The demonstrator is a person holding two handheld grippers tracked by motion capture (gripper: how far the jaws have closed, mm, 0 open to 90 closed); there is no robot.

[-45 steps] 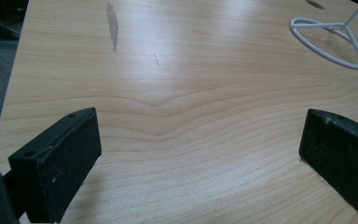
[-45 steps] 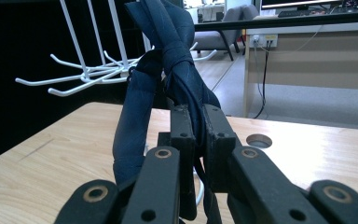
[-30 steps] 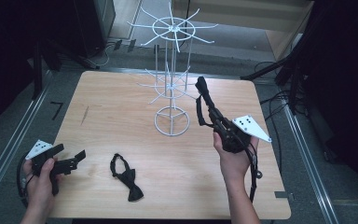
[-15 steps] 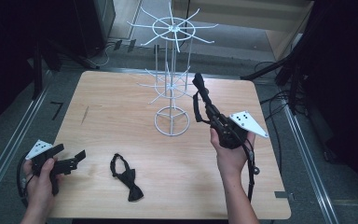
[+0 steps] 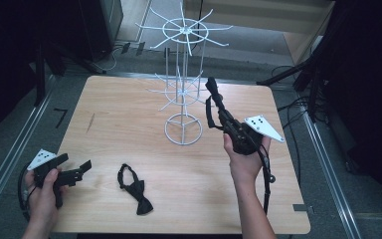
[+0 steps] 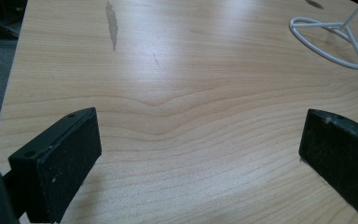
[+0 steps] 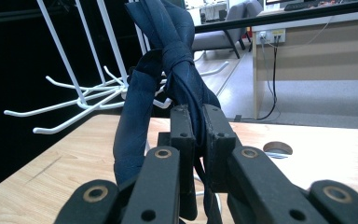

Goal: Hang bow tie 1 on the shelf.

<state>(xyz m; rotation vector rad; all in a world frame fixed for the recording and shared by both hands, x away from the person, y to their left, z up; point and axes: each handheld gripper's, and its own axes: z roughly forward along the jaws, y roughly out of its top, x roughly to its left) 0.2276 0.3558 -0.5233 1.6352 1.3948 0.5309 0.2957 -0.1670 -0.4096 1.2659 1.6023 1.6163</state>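
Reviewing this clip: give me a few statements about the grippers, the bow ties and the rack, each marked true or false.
1. The right gripper is shut on a dark blue bow tie. True.
2. The left gripper holds a bow tie. False: its jaws stand wide apart over bare table.
3. A black bow tie lies flat on the table. True.
4. A bow tie already hangs on the white wire rack. False: its visible hooks are bare.
5. The left gripper is raised beside the rack. False: it sits low at the table's near left corner.
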